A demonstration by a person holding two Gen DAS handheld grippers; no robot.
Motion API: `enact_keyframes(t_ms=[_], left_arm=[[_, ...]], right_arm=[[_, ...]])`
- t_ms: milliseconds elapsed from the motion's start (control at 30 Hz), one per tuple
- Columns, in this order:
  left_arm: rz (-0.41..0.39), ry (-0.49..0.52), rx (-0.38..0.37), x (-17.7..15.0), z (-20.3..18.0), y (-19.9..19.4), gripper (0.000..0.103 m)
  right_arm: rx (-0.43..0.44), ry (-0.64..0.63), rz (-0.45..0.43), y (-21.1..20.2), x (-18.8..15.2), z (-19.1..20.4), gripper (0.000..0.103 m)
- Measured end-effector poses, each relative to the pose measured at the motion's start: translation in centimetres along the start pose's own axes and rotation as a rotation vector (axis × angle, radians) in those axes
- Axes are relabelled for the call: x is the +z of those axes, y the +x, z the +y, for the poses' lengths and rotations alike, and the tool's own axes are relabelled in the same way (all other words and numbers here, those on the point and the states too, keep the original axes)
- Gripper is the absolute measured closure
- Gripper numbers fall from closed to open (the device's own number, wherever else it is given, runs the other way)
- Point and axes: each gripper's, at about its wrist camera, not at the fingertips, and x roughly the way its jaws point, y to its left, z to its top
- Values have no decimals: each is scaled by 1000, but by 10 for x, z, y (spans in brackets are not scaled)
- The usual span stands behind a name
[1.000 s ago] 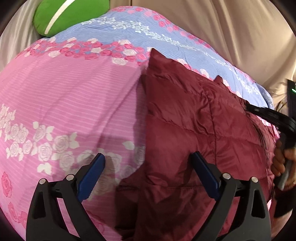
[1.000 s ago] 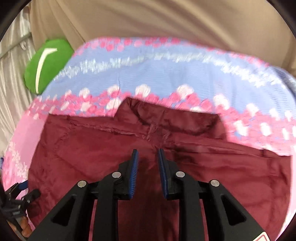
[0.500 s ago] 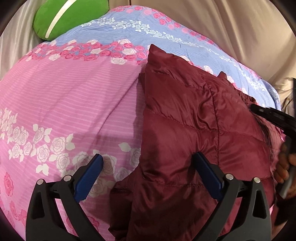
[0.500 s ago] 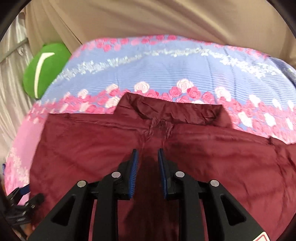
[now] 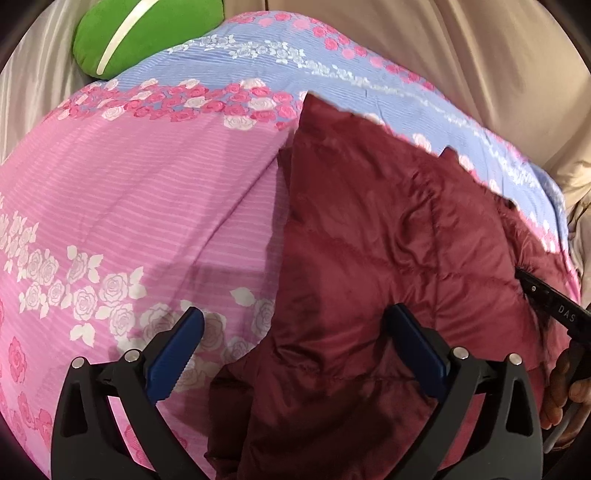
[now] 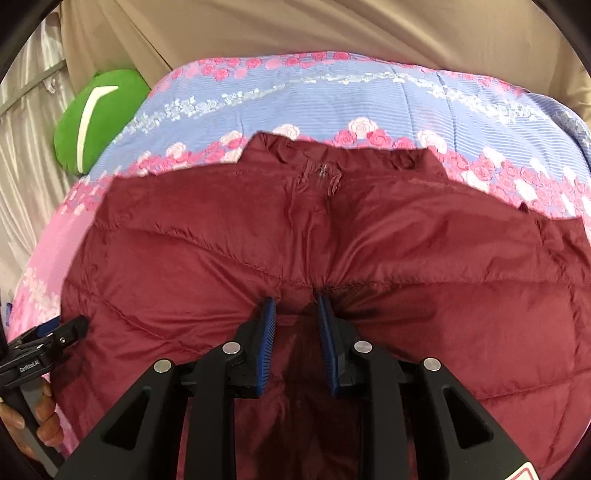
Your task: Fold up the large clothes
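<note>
Maroon quilted jacket — spread on a floral bedsheet. Left gripper — jaws wide, empty, over the jacket's edge. Right gripper: jaws narrow, pinching a jacket fold.

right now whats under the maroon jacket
The maroon jacket lies on a floral bedsheet, pink and blue around its edges. Whatever else is beneath it is covered.

The left claw hangs wide open over the jacket's left edge, one finger above the bedspread, the other above the jacket. The maroon quilted jacket lies spread on the floral bedspread, a green cushion beyond it at the bedspread's far corner. The right claw reaches over the jacket's right side.
</note>
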Motion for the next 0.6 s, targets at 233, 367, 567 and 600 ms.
enact_keyframes(t_ms=[233, 367, 567, 600], left_arm=[[-47, 7, 23, 18, -6, -8, 5], [-10, -42, -22, 20, 0, -2, 5], [-34, 23, -3, 22, -14, 0, 5], [-27, 40, 20, 22, -17, 4, 5]], right_arm=[[-1, 15, -34, -9, 42, -17, 79], [-5, 26, -4, 12, 63, -22, 78], [44, 69, 41, 46, 98, -31, 77], [39, 56, 54, 54, 101, -28, 77]])
